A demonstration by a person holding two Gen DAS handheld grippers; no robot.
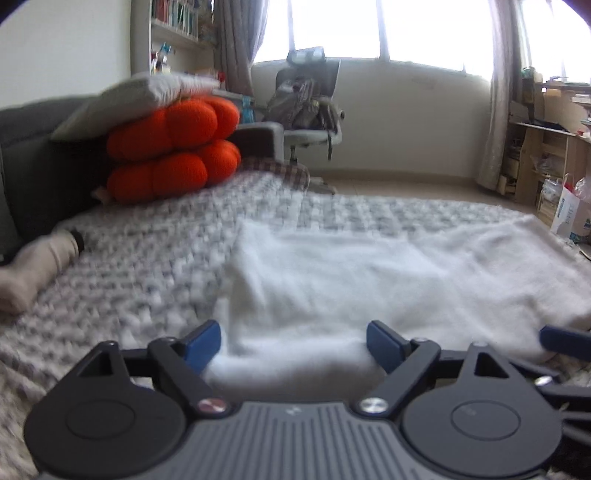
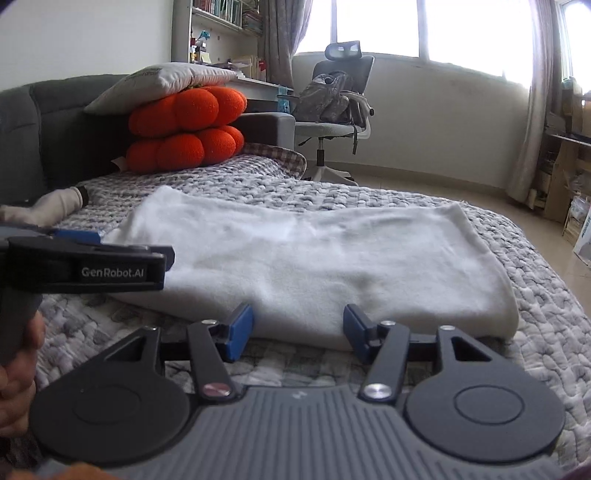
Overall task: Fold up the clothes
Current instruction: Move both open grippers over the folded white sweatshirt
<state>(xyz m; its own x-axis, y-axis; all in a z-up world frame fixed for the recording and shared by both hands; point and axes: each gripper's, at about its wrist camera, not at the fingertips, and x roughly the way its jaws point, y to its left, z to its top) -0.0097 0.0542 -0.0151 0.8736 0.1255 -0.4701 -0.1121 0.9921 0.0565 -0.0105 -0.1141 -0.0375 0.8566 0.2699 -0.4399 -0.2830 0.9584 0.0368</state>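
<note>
**A bright bedroom behind the bed**

Daylight floods through wide windows point(image 2: 476, 29) hung with grey curtains point(image 2: 284, 40). An office chair point(image 2: 340, 92) with a bag on its seat stands on the pale floor point(image 2: 424, 188). A wall bookshelf point(image 2: 221, 14) sits left; wooden shelving point(image 1: 543, 155) lines the right. Two orange cushions point(image 2: 184, 125) under a white pillow point(image 2: 159, 83) lean against the grey headboard point(image 2: 44, 122) on a knitted grey bedspread point(image 2: 258, 177).

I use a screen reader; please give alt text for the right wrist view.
The right hand-held gripper, open, sits at the near edge of a folded white garment on a grey quilted bed. The left hand-held gripper enters from the left.
</note>
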